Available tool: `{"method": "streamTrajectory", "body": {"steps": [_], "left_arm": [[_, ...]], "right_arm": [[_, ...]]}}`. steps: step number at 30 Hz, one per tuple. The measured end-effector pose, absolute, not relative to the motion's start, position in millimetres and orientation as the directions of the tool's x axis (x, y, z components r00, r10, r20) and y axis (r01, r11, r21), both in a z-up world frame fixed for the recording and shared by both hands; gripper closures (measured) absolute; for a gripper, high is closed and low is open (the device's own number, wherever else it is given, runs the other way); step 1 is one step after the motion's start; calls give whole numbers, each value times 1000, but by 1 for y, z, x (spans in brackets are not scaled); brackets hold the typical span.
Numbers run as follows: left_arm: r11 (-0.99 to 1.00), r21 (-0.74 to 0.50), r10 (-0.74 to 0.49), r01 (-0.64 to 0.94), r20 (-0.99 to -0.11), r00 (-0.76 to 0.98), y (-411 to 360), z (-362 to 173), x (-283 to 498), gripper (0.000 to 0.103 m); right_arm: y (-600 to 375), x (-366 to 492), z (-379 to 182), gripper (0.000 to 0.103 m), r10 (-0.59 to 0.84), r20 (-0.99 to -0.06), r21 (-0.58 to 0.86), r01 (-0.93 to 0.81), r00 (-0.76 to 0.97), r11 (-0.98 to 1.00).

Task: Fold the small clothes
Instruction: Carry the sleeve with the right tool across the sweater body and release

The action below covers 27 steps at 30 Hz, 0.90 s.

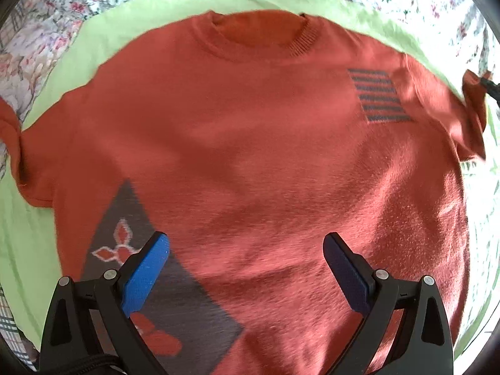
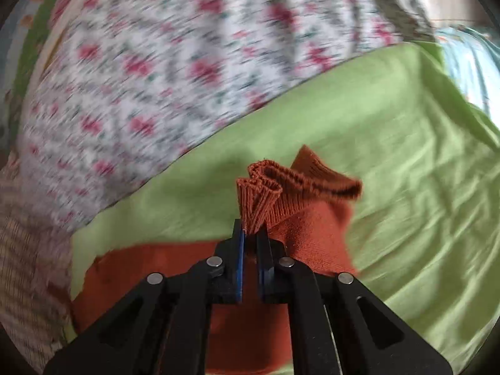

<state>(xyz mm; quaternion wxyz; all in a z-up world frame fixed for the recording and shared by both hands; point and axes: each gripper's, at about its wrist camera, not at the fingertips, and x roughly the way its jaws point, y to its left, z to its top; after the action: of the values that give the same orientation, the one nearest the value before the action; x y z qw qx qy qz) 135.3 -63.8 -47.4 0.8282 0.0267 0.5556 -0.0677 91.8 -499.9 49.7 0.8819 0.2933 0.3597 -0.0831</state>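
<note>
Sweater [image 1: 250, 143] cuff [image 2: 265, 187] pinch shows only right-wrist.

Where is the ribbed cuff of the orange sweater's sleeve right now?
In the right wrist view the ribbed cuff sits centre frame, pinched in the shut right gripper above the green sheet.

left gripper [image 1: 247, 248] is hanging with jaws spread wide; right gripper [image 2: 250, 234] is pinching a ribbed sleeve cuff [image 2: 259, 193].

Green sheet [image 1: 40, 225] over floral bedspread [image 2: 150, 72]
</note>
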Motion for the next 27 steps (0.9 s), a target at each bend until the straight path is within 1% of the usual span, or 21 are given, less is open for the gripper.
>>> {"method": "streamTrajectory", "body": {"steps": [3, 5, 6, 13, 20, 23, 24, 25, 26, 27], "left_arm": [[991, -47, -92, 122, -917, 389, -38, -45, 130, 4], [993, -50, -87, 107, -920, 382, -26, -27, 126, 4], [994, -54, -88, 98, -919, 385, -15, -26, 123, 4], [996, -82, -87, 29, -920, 382, 42, -21, 108, 4], [992, -128, -116, -4, -913, 392, 73, -19, 106, 4], [991, -134, -126, 5, -911, 393, 67, -24, 116, 4], [989, -145, -137, 11, -910, 392, 66, -24, 120, 4], [989, -150, -144, 16, -909, 391, 61, -27, 127, 4], [987, -159, -155, 21, -907, 392, 59, -27, 133, 4], [984, -177, -172, 26, -903, 393, 57, -28, 142, 4]], "right_arm": [[-434, 108, 49, 96, 172, -672, 490, 258, 720, 833], [-391, 124, 44, 96, 249, -670, 515, 197, 699, 834], [-361, 132, 40, 96, 302, -666, 537, 158, 682, 829], [-211, 180, 8, 96, 524, -659, 615, -15, 540, 788], [-112, 205, -35, 96, 631, -675, 653, -90, 381, 752], [-88, 207, -45, 95, 649, -685, 655, -109, 332, 748], [-87, 205, -48, 92, 649, -688, 656, -105, 324, 748], [-86, 205, -51, 92, 653, -689, 659, -102, 315, 745], [-88, 205, -53, 89, 658, -686, 667, -94, 312, 740], [-88, 206, -54, 73, 660, -685, 672, -81, 308, 736]]}}
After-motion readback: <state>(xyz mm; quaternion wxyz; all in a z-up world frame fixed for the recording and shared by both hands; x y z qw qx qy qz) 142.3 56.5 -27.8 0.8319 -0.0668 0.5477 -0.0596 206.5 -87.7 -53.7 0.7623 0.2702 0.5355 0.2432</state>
